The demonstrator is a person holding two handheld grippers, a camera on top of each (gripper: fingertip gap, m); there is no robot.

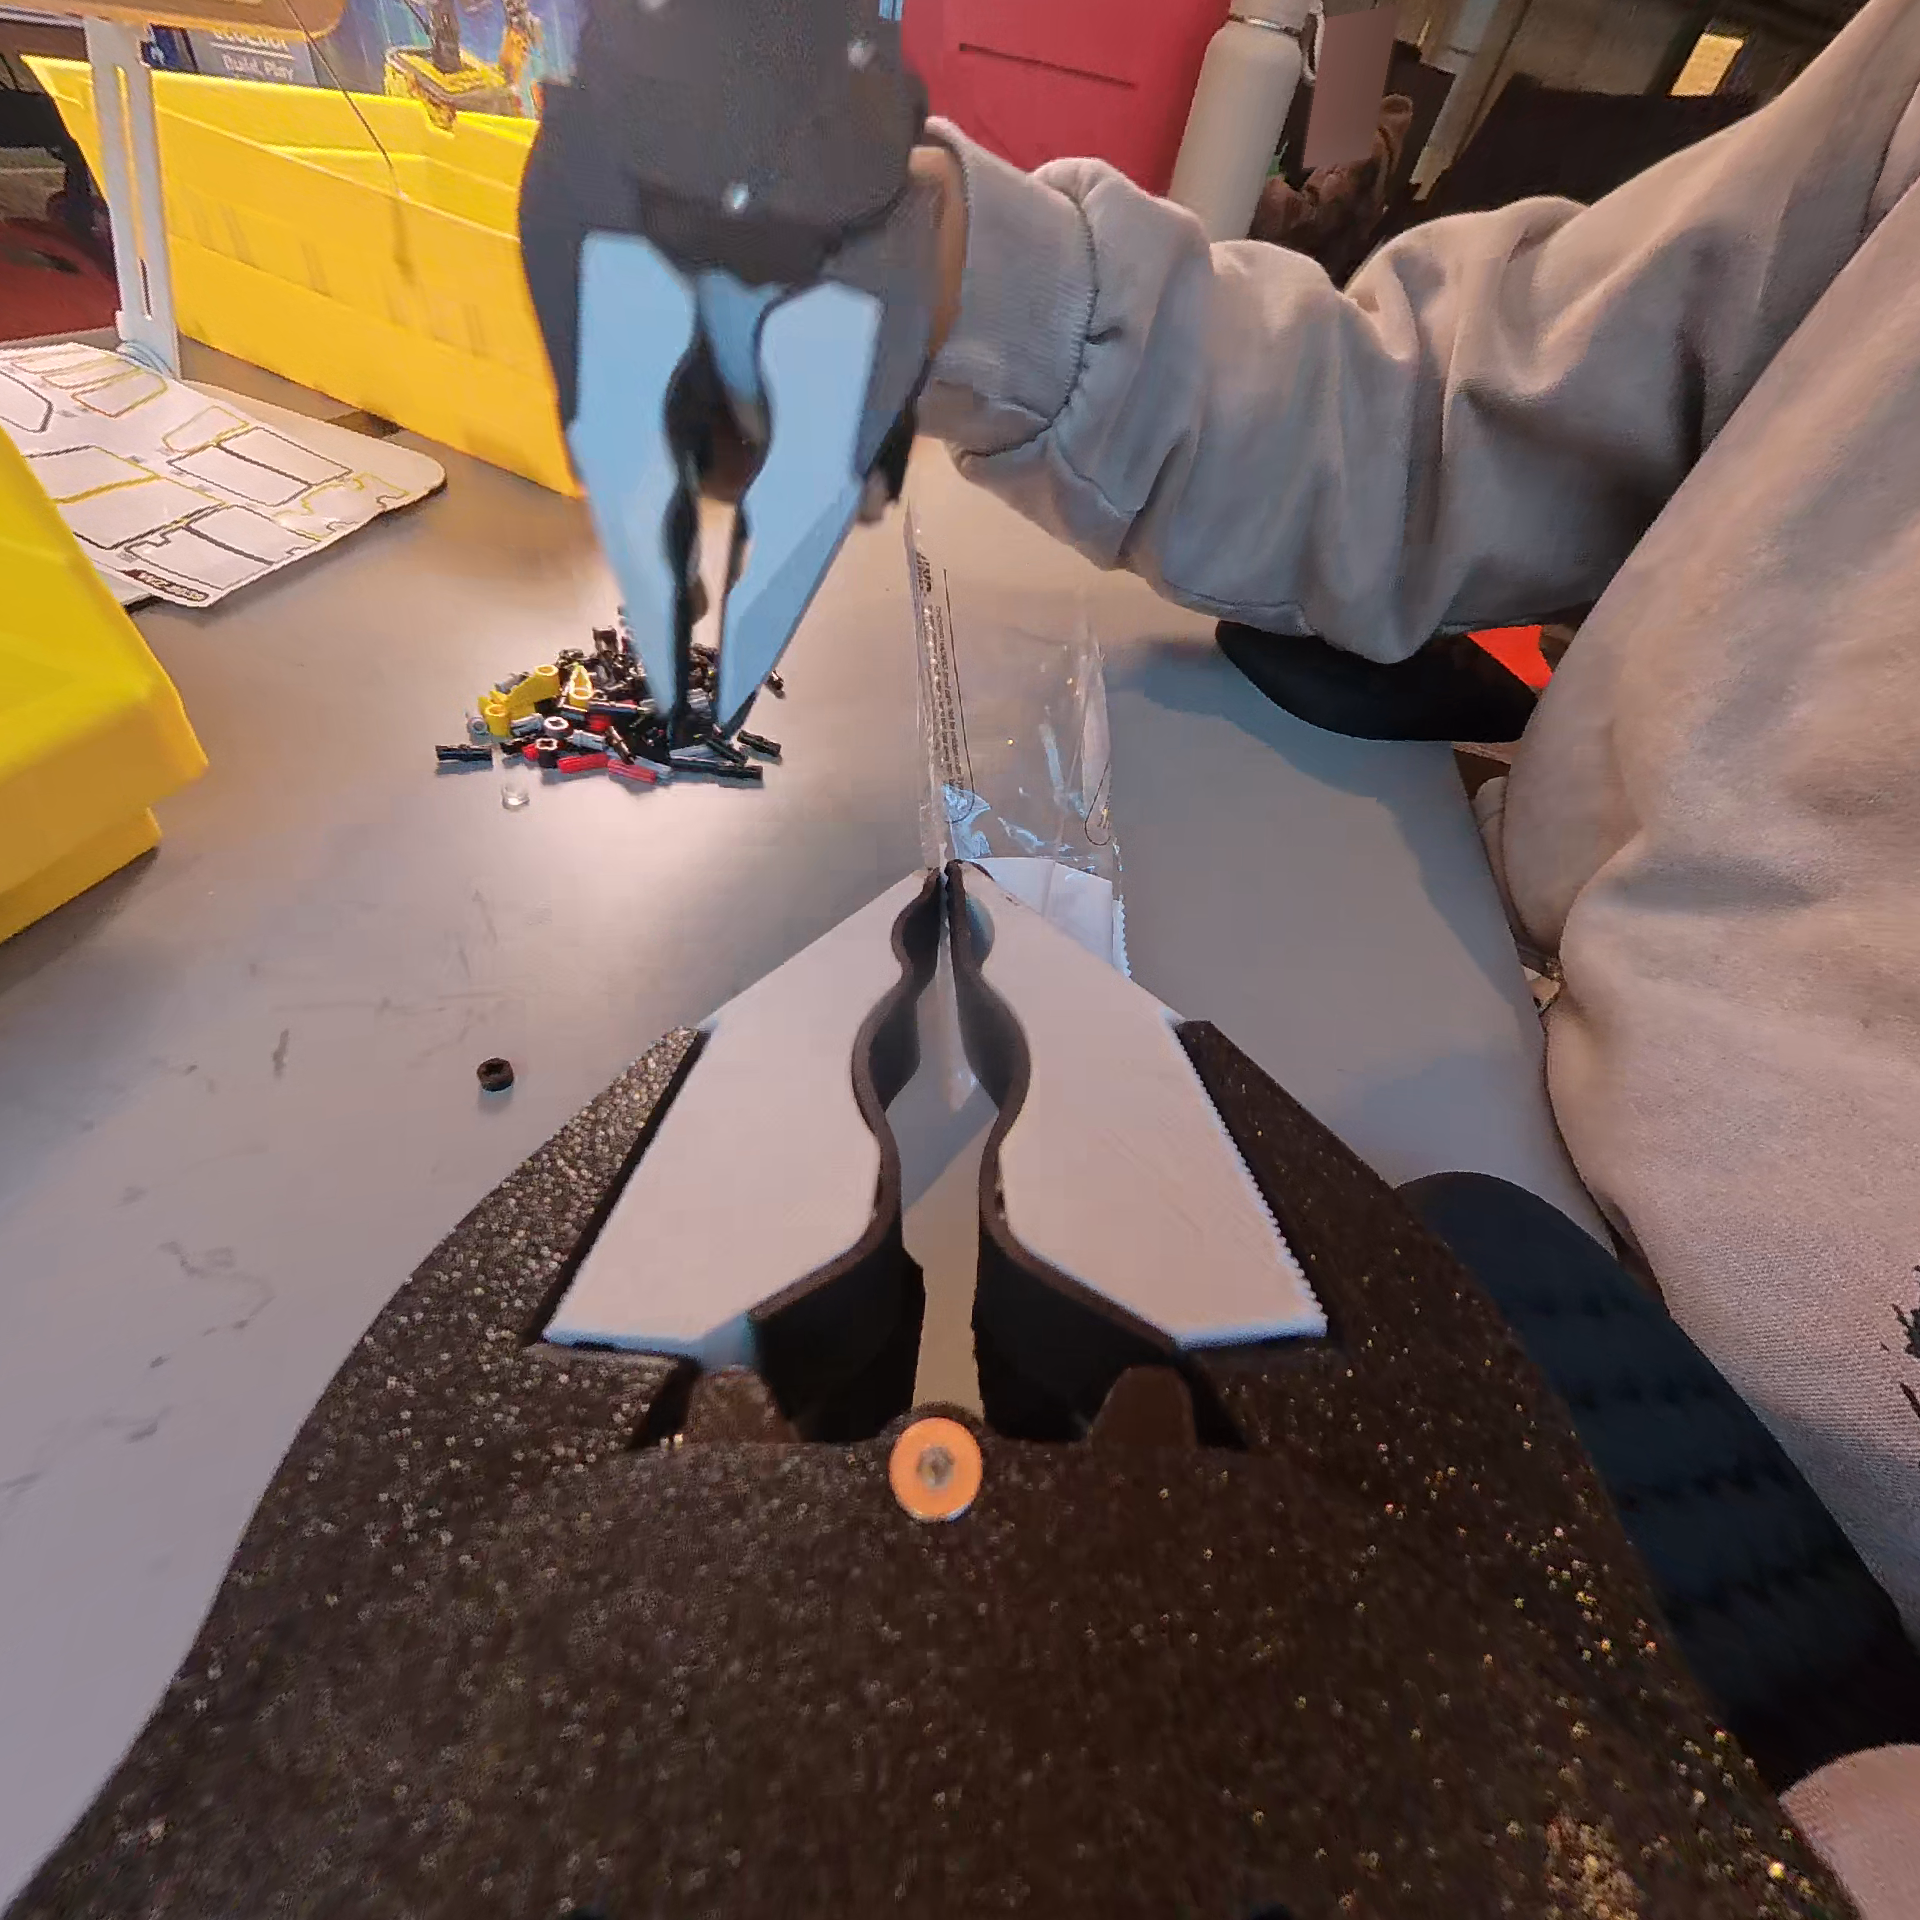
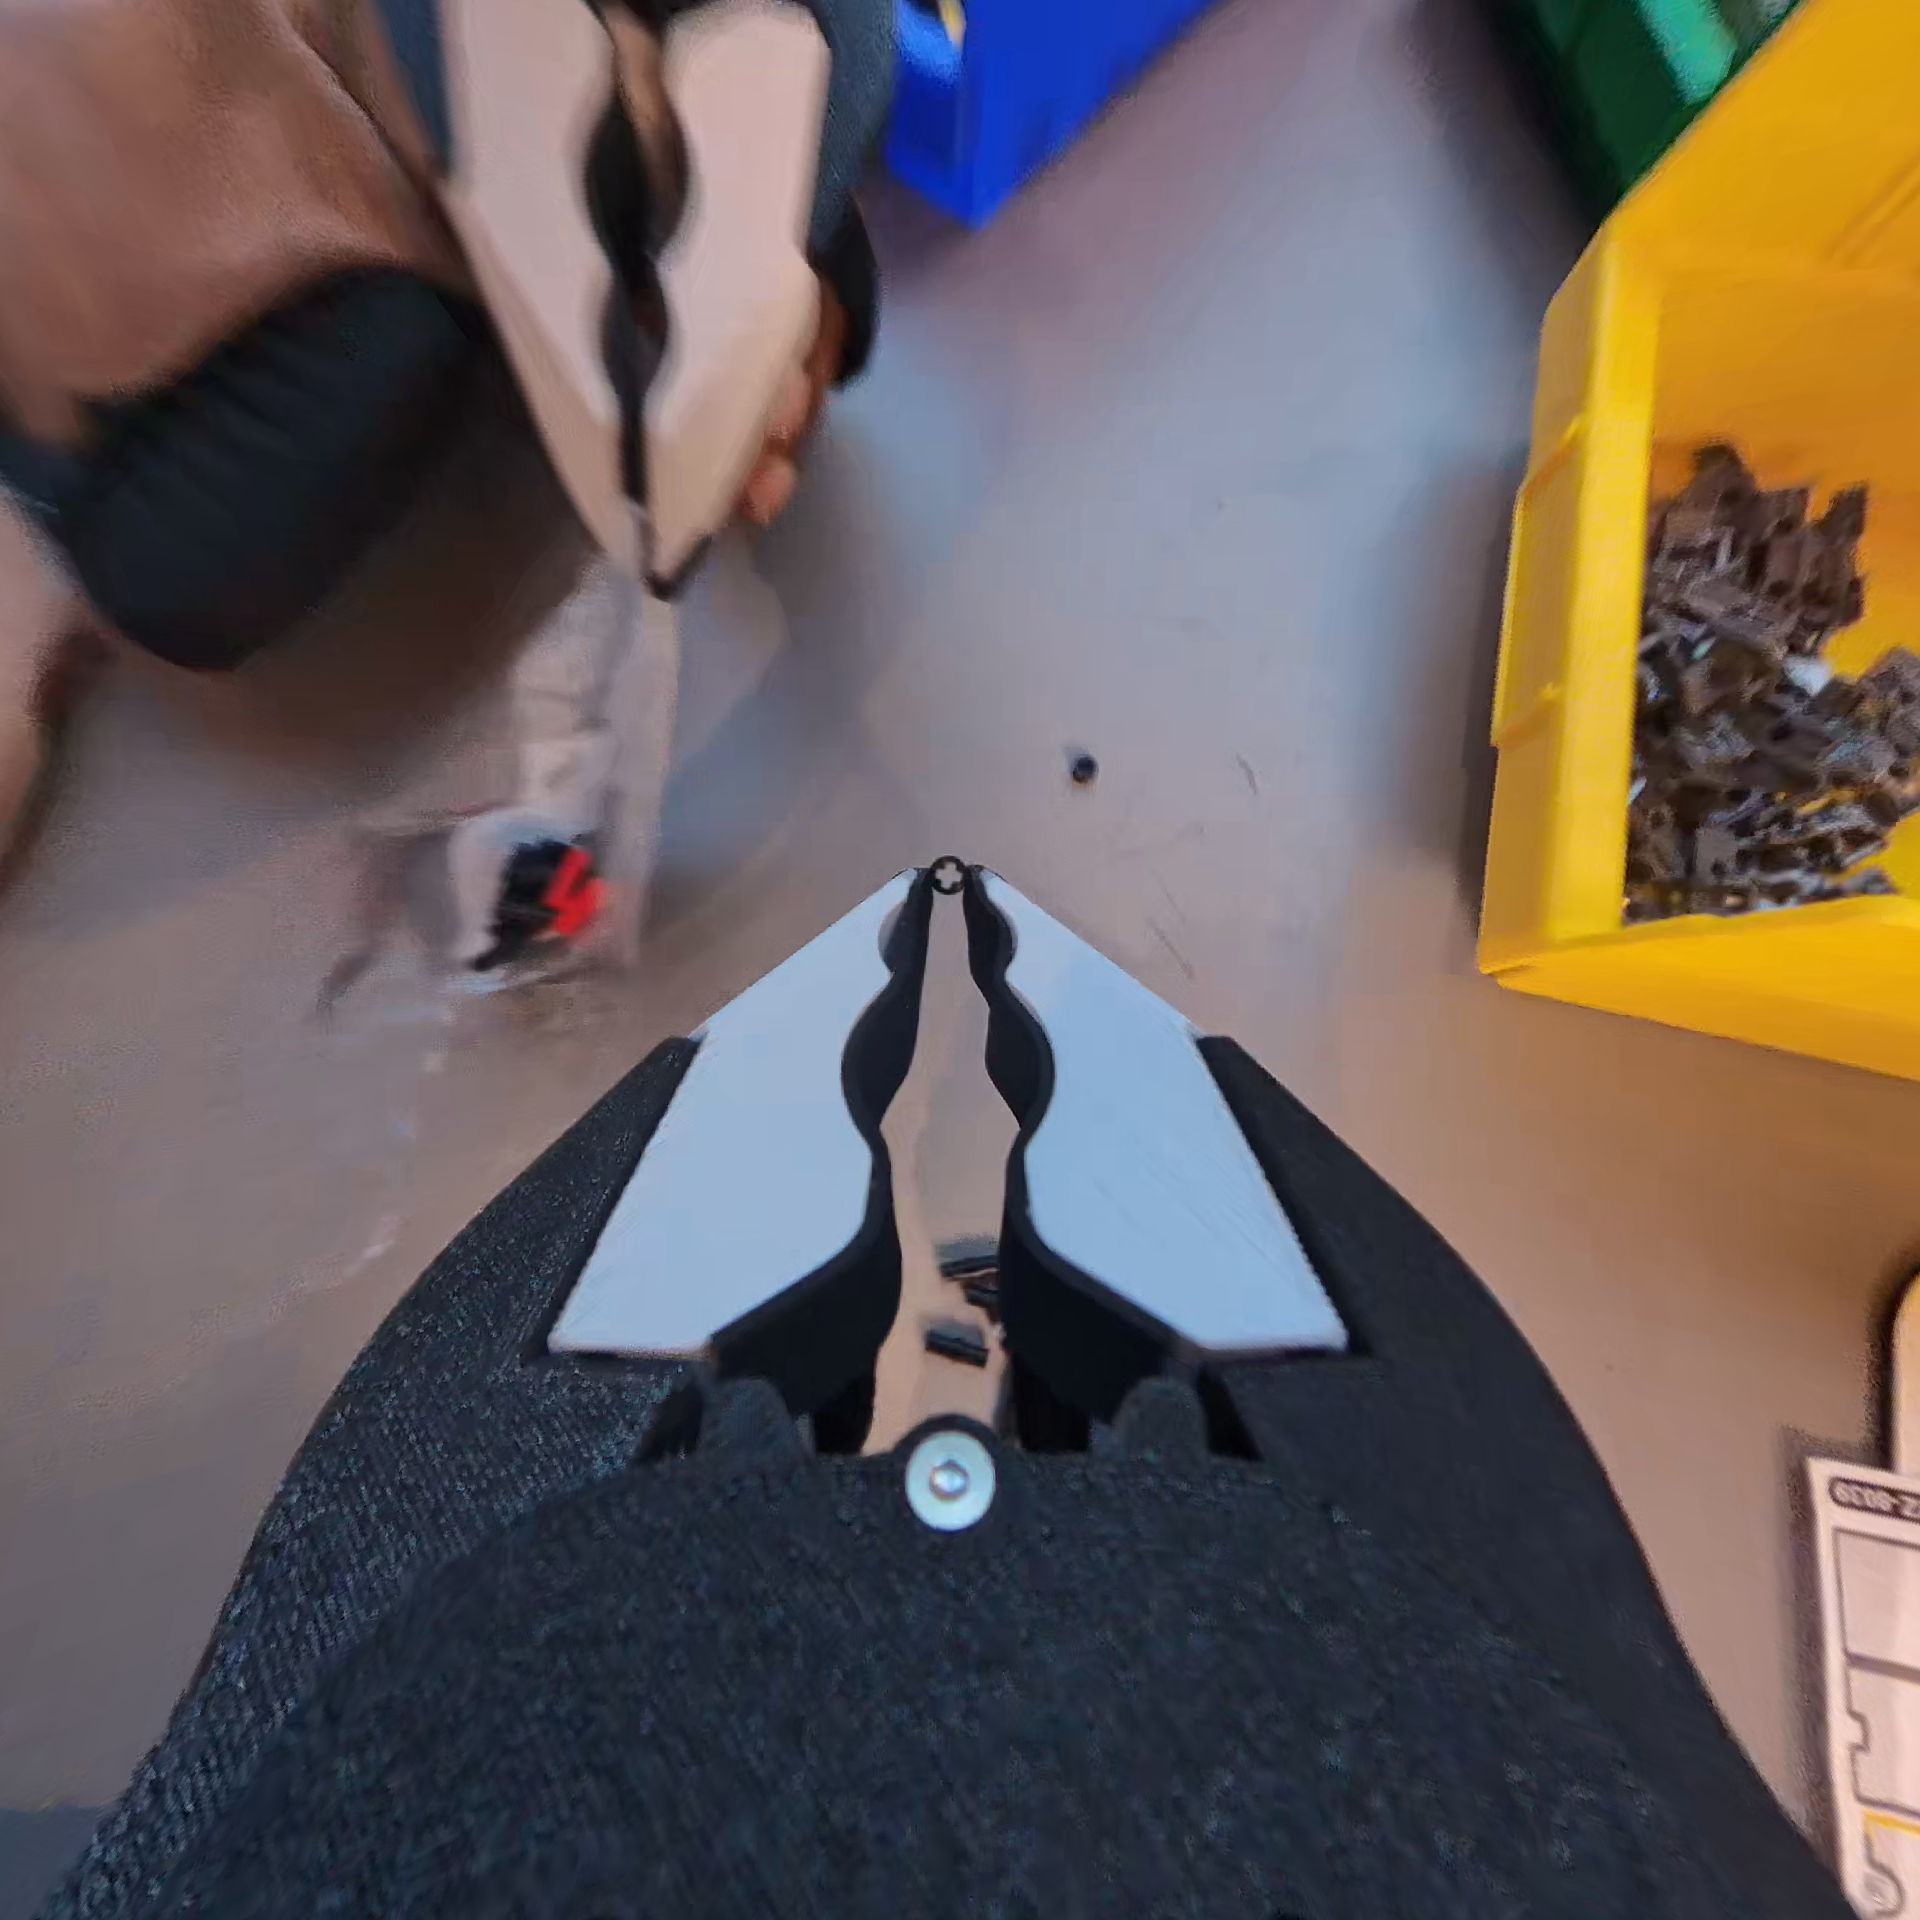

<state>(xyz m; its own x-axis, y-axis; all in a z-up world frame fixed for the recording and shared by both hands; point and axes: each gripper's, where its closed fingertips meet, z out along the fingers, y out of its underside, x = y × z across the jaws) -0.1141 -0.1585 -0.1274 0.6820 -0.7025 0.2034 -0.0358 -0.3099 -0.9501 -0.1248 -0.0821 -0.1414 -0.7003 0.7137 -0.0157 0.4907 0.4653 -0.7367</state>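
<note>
Two hand-held grippers — white fingers, black pads.
Speckled black bodies, centre screw point(image 1: 934, 1471); grey sleeve point(image 1: 1299, 416).

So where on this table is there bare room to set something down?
Bare grey table lies between the small-parts pile, the yellow bin and the lone black ring. It is crowded around the pile, where the right gripper reaches, and at the clear plastic bag held by the left gripper.

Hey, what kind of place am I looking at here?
Probably a workshop or hobby bench for sorting toy building parts: a grey worktable, yellow storage bins holding dark pieces, and a pile of small bricks.
</note>
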